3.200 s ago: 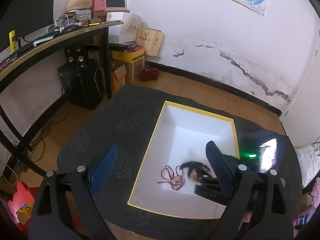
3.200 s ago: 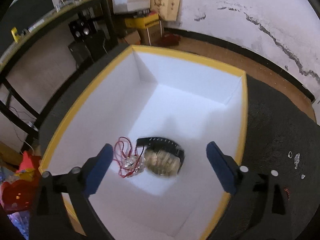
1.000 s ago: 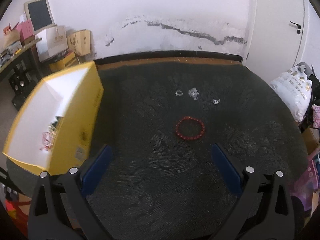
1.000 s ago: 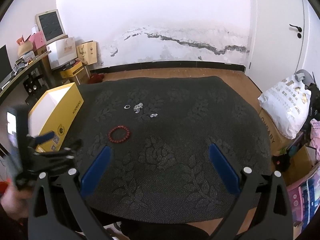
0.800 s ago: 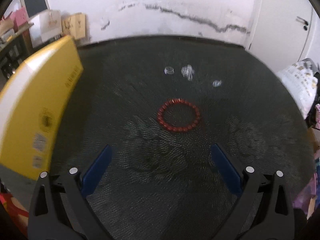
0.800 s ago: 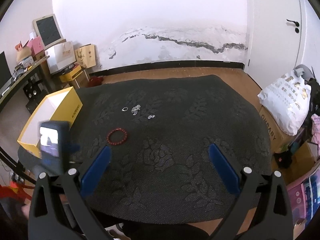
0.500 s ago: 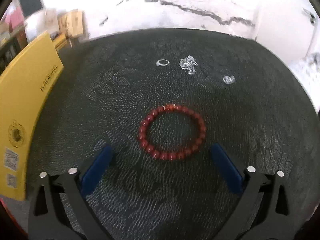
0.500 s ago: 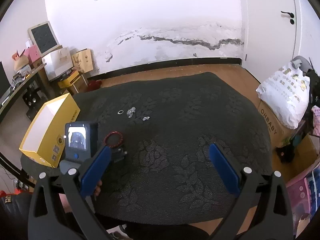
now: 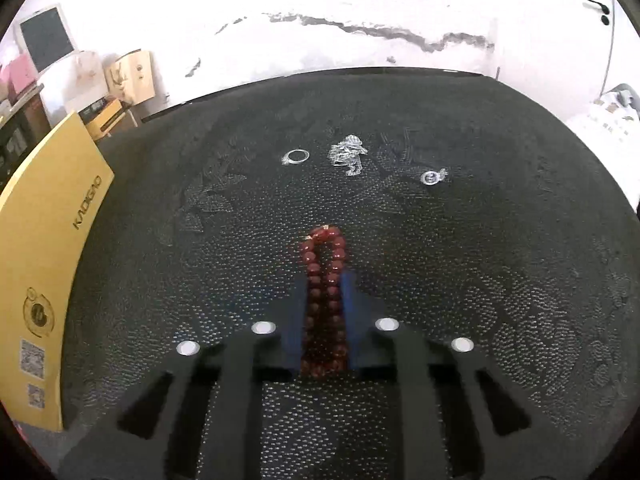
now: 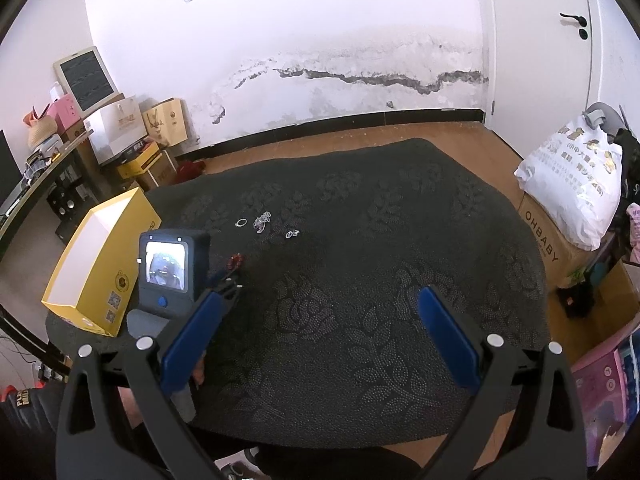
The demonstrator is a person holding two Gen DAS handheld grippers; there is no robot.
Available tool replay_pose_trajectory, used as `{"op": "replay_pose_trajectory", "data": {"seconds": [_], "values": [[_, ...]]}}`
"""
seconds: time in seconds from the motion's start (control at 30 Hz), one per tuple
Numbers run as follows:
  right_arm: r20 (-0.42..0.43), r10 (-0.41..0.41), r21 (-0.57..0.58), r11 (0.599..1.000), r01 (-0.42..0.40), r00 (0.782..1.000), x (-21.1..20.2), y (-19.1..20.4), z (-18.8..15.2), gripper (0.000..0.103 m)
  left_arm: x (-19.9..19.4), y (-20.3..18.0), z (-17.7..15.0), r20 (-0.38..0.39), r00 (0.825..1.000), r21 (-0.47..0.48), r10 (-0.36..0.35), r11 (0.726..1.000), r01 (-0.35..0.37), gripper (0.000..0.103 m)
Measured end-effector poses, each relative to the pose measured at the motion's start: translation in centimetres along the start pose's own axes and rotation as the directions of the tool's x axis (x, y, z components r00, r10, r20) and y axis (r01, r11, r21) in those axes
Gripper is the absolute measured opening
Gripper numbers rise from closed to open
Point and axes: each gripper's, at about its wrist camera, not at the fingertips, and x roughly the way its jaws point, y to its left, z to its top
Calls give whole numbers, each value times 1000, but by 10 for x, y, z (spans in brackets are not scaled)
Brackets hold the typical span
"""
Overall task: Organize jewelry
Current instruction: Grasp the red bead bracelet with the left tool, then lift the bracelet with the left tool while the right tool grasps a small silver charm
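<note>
While left claw [image 9: 323,280] pinches red bracelet [image 9: 325,276], right claw [image 10: 320,332] gapes, yellow box [image 10: 96,256] interior visible

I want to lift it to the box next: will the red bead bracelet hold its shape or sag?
Probably sag: the bracelet is already squashed into a narrow loop inside the left claw. Its round beads may slip.

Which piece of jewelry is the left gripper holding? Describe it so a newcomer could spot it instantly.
On the dark floral tablecloth, right of the yellow box, look nearest the camera, between the blue fingers of the left gripper. The red bead bracelet is pinched there into a narrow loop. Its three neighbours further back are small and silver.
</note>
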Motion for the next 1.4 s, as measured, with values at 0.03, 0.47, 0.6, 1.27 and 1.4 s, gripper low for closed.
{"op": "replay_pose_trajectory", "data": {"seconds": [0.03,0.47,0.6,1.27,1.4], "values": [[1,-1,-3,1000,1,1000,0,1,0,95,0,0,0,-1,1000,-3,0,1000,0,7],[-65,-13,-91,996,7,998,35,15,-17,95,-85,53,-8,5,998,0,-56,998,56,7],[-132,-10,-206,978,-18,991,88,43,-25,95,-125,80,-8,42,998,27,-56,998,55,7],[-198,-51,-229,973,4,979,285,59,22,95,-141,168,-16,24,993,-138,-114,984,116,7],[-166,-42,-216,976,6,985,286,58,32,69,-140,170,-17,21,993,-134,-114,984,116,7]]}}
